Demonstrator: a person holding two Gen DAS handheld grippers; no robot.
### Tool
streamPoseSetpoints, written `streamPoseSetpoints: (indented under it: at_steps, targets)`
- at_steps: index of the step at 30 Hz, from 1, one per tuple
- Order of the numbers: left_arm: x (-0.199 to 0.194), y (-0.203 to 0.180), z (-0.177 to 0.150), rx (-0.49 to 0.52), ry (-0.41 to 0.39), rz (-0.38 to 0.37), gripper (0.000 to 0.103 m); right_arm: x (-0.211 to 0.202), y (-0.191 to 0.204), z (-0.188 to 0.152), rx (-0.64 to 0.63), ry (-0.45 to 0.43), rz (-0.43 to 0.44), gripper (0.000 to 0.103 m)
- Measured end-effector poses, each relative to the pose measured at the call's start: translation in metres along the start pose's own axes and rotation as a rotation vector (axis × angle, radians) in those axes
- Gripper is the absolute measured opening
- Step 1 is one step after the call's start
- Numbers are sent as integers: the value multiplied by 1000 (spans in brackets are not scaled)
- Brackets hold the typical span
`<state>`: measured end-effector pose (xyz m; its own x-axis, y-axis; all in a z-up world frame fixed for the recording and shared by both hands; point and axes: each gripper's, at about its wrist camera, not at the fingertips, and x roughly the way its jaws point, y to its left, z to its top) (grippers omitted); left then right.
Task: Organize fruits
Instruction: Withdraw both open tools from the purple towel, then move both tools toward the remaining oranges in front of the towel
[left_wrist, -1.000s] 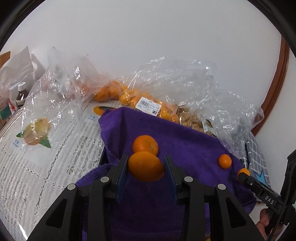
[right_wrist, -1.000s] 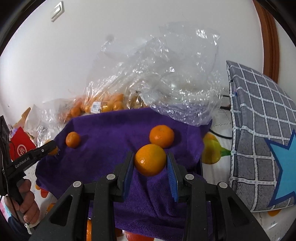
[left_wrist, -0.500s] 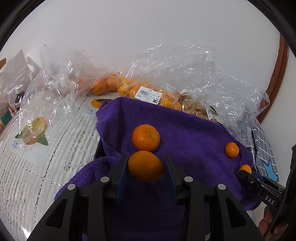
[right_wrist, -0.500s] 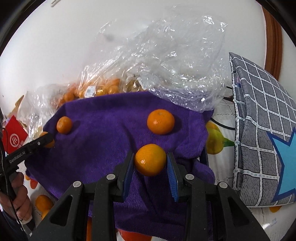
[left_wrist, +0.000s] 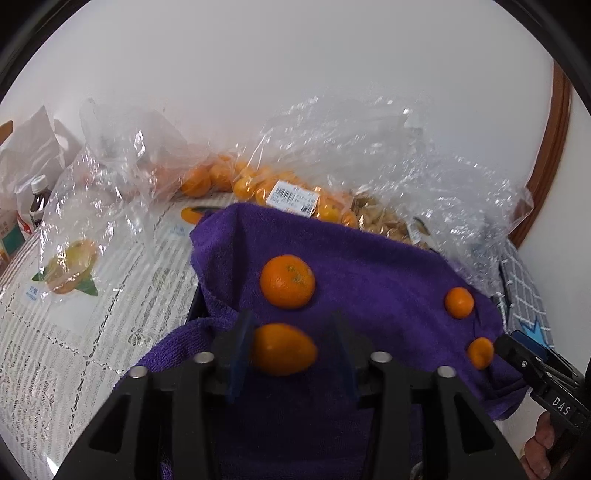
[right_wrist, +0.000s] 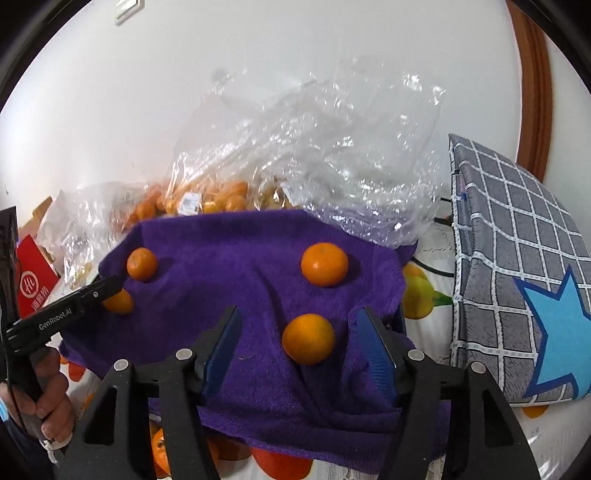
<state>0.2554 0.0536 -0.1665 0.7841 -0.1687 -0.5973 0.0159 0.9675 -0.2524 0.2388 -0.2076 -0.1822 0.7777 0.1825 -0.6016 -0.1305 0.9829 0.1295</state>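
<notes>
Smooth round orange (right_wrist: 308, 339) lies, seemingly free, between opening right gripper (right_wrist: 299, 354) pads.

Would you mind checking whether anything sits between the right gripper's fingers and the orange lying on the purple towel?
Nothing visible does: the orange lies on the purple towel between the opening jaws of the right gripper, untouched.

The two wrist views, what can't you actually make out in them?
- Left wrist view: the orange in the opening left tool is motion-blurred; contact unclear.
- Left wrist view: label print too small.
- Both views: what lies under the purple towel is hidden.
- Right wrist view: fruit below the towel's edge is cut off.
</notes>
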Motion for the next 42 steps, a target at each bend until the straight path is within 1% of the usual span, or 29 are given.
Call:
streamPoseSetpoints:
  at_steps: [1, 4, 5, 7, 9, 11, 14, 17, 21, 23, 25, 29, 32, 34, 37, 39, 42]
  targets:
    - [-3, -1, 0, 5, -16, -4, 54, -4, 1, 1, -1, -15, -3, 64]
    - [-13, -5, 0, 28, -66, 4, 56, -18, 5, 3, 5, -52, -29, 64]
    - [-16, -7, 0, 35, -81, 7, 56, -24, 6, 3, 3, -59, -24, 64]
    - [-23, -8, -2, 44, -114, 2, 56, -37, 13, 4, -26, -85, -29, 64]
    - [-29, -8, -4, 45, -131, -6, 56, -55, 20, 0, -51, -126, -69, 64]
    - [-34, -7, -5, 41, -152, -14, 56, -65, 23, -6, -54, -121, -63, 64]
    - [-41, -6, -6, 30, -189, -3, 56, -75, 23, -19, -49, -98, -41, 64]
    - [-44, 0, -8, 7, -172, -11, 56, -79, 23, -35, -36, -58, -33, 64]
    - [-54, 12, -12, -44, -175, -34, 56, -80, 26, -56, -23, -30, 4, 57]
    - [-58, 18, -17, -65, -164, -39, 56, -79, 27, -65, -12, -12, 32, 52]
    - [-64, 25, -22, -83, -150, -42, 56, -78, 30, -70, -7, 6, 76, 50]
    - [-81, 34, -38, -74, -148, -37, 56, -72, 42, -70, -38, 27, 132, 50]
    - [-91, 37, -50, -50, -121, -34, 56, -66, 50, -69, -62, 45, 170, 50]
    - [-96, 40, -58, -50, -93, -47, 56, -60, 54, -68, -86, 70, 189, 50]
    - [-103, 44, -65, -59, -76, -63, 56, -51, 58, -68, -121, 107, 191, 50]
    - [-104, 43, -67, -55, -67, -67, 56, -44, 60, -70, -148, 128, 176, 50]
    - [-103, 40, -68, -43, -56, -74, 56, -35, 60, -71, -149, 160, 189, 51]
